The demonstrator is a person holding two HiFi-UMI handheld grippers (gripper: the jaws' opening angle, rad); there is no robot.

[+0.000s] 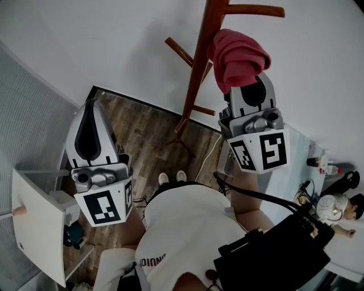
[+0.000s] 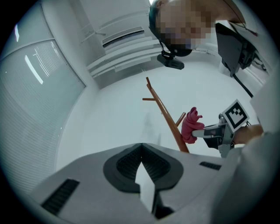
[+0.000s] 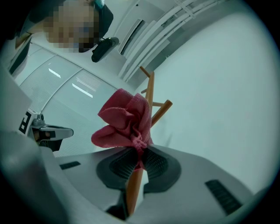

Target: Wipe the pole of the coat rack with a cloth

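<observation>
Head view first: where is the cloth?
The red cloth (image 1: 239, 57) is bunched up high beside the pole (image 1: 196, 68) of the coat rack, just under a side peg (image 1: 256, 10). Its left edge meets the wood there.
What has hold of it?
The right gripper (image 1: 250, 85). Right gripper view shows its jaws closed on a pinch of the cloth at their tips. The rest of the cloth billows out above them, and the pole stands straight behind.
Is the pole itself between those jaws?
Hard to say. A strip of brown wood shows through the slot below the tips, but only the cloth is plainly nipped.
And the other one?
The left gripper (image 1: 91, 108) is held well to the left of the rack, apart from it, over the wooden floor (image 1: 142, 131). In left gripper view its jaws meet at the tips with nothing in them. The pole, cloth and right gripper show far beyond, to the right.
Where does the rack stand?
By the white wall (image 1: 114, 40), with its foot on the floor ahead of the person's shoes (image 1: 172, 177).
</observation>
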